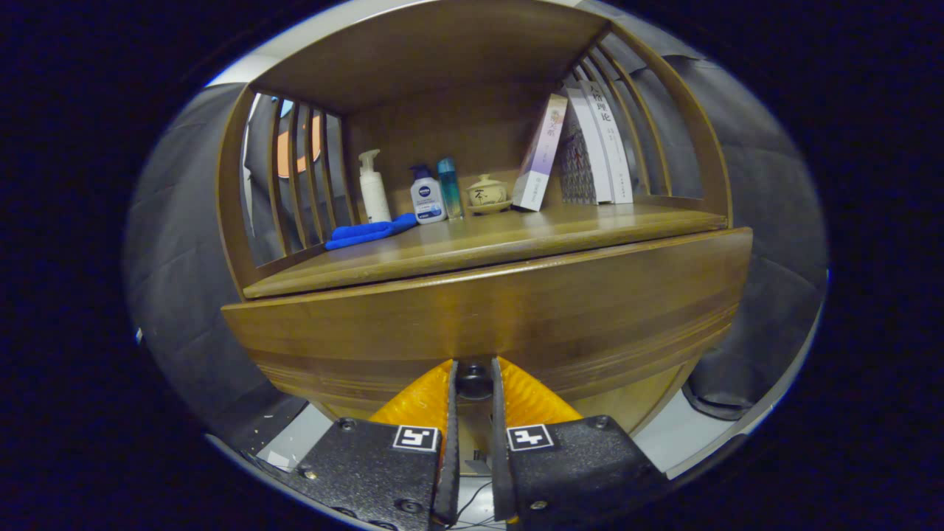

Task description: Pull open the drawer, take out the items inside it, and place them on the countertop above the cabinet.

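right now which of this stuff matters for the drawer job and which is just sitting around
For the job:
- drawer, front still closed
- knob, between the gripper fingers
- countertop

Just lying about:
- blue cloth
- pump bottles
- small lidded pot
- books

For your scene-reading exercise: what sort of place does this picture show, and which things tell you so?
Probably a mock-up of a home corner set in a booth: a wooden cabinet whose countertop holds toiletry bottles, a lidded teacup and leaning books. The gripper is closed around the drawer knob.
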`<move>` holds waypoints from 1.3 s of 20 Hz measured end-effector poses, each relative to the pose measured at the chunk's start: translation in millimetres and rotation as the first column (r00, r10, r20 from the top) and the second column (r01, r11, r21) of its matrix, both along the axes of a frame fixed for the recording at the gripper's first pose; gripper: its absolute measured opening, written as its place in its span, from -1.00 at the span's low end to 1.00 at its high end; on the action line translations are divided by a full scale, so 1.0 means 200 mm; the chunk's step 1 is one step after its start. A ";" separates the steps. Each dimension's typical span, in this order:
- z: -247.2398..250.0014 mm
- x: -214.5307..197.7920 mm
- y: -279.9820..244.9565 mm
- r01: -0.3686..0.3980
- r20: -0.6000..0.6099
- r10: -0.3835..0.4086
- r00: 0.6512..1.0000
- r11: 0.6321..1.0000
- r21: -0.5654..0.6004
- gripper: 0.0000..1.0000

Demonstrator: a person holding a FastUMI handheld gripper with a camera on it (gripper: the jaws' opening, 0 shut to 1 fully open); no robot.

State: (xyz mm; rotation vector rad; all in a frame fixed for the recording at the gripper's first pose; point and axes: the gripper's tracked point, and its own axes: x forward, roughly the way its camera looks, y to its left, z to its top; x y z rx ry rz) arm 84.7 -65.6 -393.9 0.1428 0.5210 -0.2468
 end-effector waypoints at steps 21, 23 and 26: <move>0.08 -0.58 0.16 -0.080 -0.020 0.079 0.997 0.995 -0.053 -0.58; 0.07 -0.63 0.19 -0.094 -0.027 0.092 0.995 0.993 -0.070 -0.58; 0.08 -0.68 0.21 -0.124 -0.037 0.122 0.992 0.989 -0.077 -0.58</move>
